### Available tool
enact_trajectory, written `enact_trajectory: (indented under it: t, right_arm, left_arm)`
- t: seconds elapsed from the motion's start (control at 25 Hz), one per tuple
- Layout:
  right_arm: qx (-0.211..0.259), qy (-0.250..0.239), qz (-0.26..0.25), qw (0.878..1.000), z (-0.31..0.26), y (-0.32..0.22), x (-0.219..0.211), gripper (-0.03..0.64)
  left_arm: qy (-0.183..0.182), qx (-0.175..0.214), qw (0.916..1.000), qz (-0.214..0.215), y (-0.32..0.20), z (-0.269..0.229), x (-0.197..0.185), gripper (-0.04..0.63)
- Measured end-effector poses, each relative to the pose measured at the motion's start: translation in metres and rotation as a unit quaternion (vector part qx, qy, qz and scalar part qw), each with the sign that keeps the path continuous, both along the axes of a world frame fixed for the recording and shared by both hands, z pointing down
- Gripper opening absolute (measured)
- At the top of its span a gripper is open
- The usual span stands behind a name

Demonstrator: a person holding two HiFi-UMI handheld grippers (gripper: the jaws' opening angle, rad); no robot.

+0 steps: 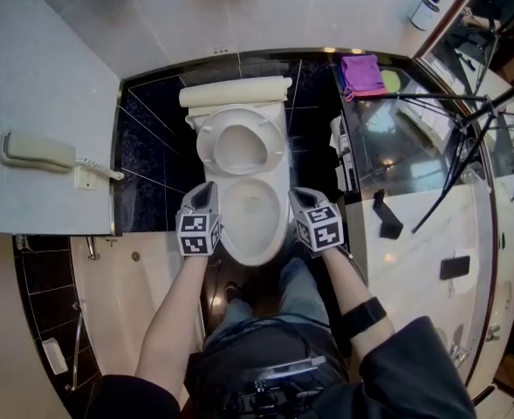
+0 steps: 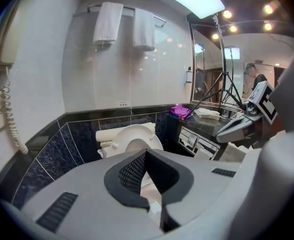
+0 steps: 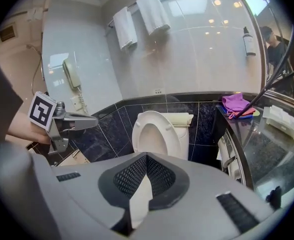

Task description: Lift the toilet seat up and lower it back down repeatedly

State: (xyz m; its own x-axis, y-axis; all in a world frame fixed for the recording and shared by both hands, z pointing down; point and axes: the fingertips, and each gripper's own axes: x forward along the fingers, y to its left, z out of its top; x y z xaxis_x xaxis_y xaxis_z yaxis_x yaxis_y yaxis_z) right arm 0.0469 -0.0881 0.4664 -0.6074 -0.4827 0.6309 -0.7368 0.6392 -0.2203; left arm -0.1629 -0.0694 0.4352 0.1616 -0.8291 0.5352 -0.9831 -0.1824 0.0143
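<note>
Left hand-held gripper, right hand-held gripper: jaws closed, empty, flanking the toilet bowl. Toilet seat: raised, upright at the bowl's back. Beyond it: tank; purple cloth on the surface.

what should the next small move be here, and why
Probably reach one gripper forward to the top edge of the raised toilet seat and start tipping it down. The seat stands upright, the bowl is uncovered, and the left gripper and right gripper hang either side of the bowl, fingers shut, holding nothing.
</note>
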Motion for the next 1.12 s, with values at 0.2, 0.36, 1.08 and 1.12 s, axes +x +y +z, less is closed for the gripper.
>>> enact_trajectory:
  t: [0.2,0.36,1.08,1.12]
  right_arm:
    - [0.013,0.002,0.025,1.0,-0.024,0.032,0.013,0.017]
    - [0.035,0.01,0.038,0.999,-0.044,0.05,0.02,0.016]
    - [0.056,0.024,0.072,0.996,-0.058,0.139,0.034,0.017]
    - [0.057,0.024,0.073,0.995,-0.058,0.141,0.036,0.017]
  left_arm:
    - [0.008,0.019,0.9998,0.008,0.057,-0.038,-0.005,0.0]
    - [0.029,0.034,0.999,0.003,0.085,-0.06,-0.011,0.0]
    - [0.063,0.045,0.9963,0.036,0.173,-0.078,-0.017,0.0]
    - [0.063,0.046,0.9962,0.038,0.175,-0.078,-0.015,0.0]
